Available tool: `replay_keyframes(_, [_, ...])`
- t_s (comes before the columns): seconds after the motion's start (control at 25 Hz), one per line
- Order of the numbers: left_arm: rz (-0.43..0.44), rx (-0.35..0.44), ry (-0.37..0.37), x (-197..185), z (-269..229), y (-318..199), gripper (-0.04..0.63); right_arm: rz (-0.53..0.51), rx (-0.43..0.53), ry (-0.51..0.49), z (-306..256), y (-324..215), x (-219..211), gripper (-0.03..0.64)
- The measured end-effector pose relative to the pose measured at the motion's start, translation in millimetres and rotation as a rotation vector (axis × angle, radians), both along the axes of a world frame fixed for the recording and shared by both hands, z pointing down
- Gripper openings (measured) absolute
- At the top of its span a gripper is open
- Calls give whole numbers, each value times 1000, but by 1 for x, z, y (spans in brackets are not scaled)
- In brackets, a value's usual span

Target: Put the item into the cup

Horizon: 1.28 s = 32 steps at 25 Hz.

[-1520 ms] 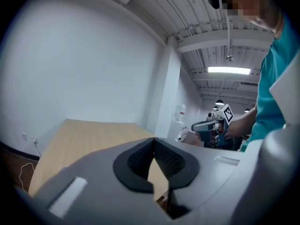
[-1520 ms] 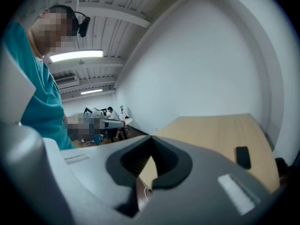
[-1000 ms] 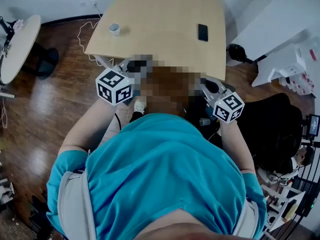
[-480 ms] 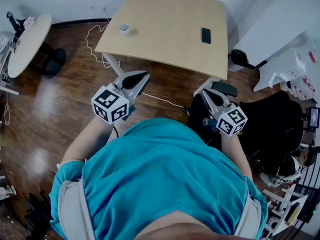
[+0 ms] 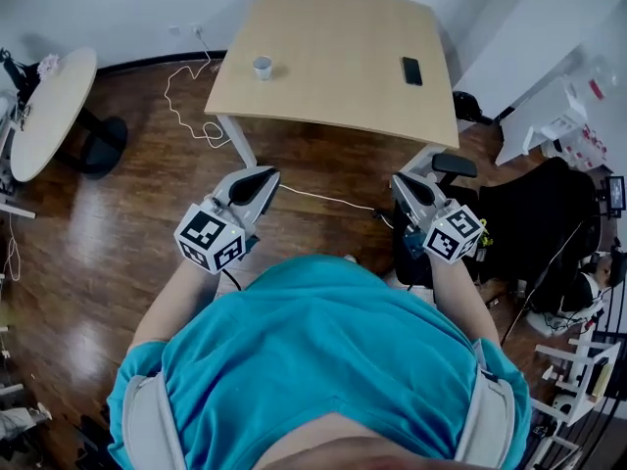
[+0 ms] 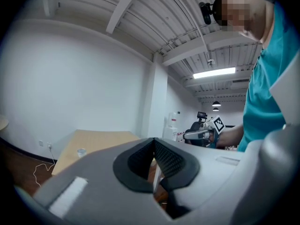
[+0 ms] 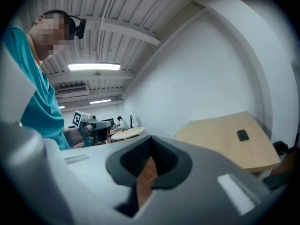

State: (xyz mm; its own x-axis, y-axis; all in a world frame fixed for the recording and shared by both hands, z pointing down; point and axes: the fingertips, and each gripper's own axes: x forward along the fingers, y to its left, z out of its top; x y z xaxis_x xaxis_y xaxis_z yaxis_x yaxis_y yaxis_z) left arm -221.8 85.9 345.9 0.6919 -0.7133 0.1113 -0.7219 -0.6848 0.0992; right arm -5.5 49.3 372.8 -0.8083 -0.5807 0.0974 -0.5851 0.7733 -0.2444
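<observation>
A small white cup [image 5: 263, 67] stands near the left edge of the light wooden table [image 5: 333, 76]; it shows again as the cup [image 6: 81, 152] in the left gripper view. A flat black item [image 5: 411, 70] lies near the table's right edge, also seen as the black item [image 7: 242, 135]. Both grippers hover over the wood floor, short of the table. My left gripper [image 5: 266, 178] is shut with nothing in it, as its own view [image 6: 153, 139] confirms. The right gripper [image 5: 402, 182] is shut and empty too [image 7: 152, 139].
A round white table [image 5: 44, 106] stands at the left. A white cable [image 5: 191, 96] trails across the floor by the table leg. A black office chair [image 5: 529, 233] and white shelving [image 5: 558, 125] crowd the right side, with a person [image 5: 588, 292] at the right edge.
The table now sits farther off and higher in the head view. Both grippers have drawn back from its front edge and hang over open floor.
</observation>
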Motion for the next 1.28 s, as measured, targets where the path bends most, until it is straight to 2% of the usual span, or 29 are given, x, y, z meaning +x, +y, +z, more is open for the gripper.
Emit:
replay_keyframes(0.12, [-1, 5, -10, -19, 7, 4, 2, -16, -13, -9, 1, 14, -22, 0])
replay_keyframes(0.24, [-24, 0, 2, -15, 12, 8, 2, -37, 0, -3, 0, 28, -17, 0])
replay_keyframes(0.6, [-54, -9, 41, 54, 24, 30, 2, -44, 19, 1, -1, 52, 65, 0])
replay_keyframes(0.76, [-35, 3, 28, 76, 22, 34, 2, -32, 23, -2, 0, 52, 83, 0])
replay_keyframes(1.28, [-44, 6, 38, 66, 10, 32, 2, -51, 50, 17, 0, 59, 73, 0])
